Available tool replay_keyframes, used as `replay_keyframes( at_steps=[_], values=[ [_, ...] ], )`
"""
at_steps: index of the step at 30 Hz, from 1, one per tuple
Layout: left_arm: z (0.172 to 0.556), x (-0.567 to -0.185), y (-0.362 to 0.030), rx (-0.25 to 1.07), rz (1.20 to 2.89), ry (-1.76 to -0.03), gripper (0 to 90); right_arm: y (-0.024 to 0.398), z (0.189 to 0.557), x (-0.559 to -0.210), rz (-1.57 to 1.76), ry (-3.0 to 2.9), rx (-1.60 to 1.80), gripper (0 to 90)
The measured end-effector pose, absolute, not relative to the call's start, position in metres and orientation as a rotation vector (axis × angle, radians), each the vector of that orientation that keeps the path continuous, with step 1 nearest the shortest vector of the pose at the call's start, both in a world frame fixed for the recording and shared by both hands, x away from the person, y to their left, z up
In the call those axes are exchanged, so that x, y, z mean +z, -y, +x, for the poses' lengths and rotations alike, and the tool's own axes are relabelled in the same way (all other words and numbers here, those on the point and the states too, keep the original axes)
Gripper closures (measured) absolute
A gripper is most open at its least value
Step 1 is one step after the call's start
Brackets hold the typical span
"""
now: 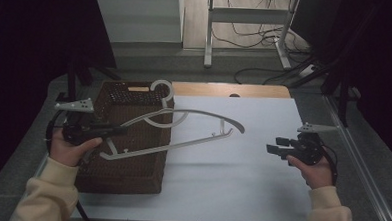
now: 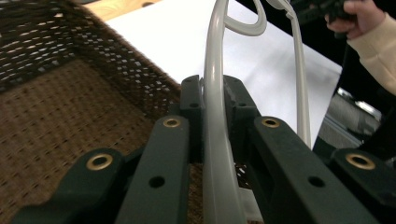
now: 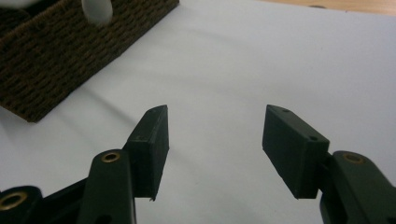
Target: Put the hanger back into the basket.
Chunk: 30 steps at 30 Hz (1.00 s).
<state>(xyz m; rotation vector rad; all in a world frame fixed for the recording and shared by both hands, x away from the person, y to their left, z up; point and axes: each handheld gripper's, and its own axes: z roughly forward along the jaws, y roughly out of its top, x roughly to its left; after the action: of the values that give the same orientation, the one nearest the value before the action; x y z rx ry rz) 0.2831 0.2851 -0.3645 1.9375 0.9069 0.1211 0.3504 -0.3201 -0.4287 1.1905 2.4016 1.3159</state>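
Hanger (image 1: 183,132), white plastic, is held above the wicker basket (image 1: 131,172) and white table sheet (image 1: 241,182), clamped at its nine-o'clock end by the left gripper (image 1: 118,130). Right gripper (image 1: 272,145), at three o'clock, is parted and empty above the sheet.

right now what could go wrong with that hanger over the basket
The left gripper pinches the white hanger near one end only, so the long free end over the white table could swing or twist in the grip. Its hook sits by the brown woven basket rim and might snag there. The right gripper is open and gives no support.
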Motion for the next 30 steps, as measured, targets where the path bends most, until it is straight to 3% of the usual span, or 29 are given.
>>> replay_keyframes(
  at_steps=[30],
  values=[
    [0.262,-0.396,-0.362,0.317,1.714,-1.213,80.7,0.312,0.353,-0.444,1.209,-2.481,1.183,39.1]
  ],
)
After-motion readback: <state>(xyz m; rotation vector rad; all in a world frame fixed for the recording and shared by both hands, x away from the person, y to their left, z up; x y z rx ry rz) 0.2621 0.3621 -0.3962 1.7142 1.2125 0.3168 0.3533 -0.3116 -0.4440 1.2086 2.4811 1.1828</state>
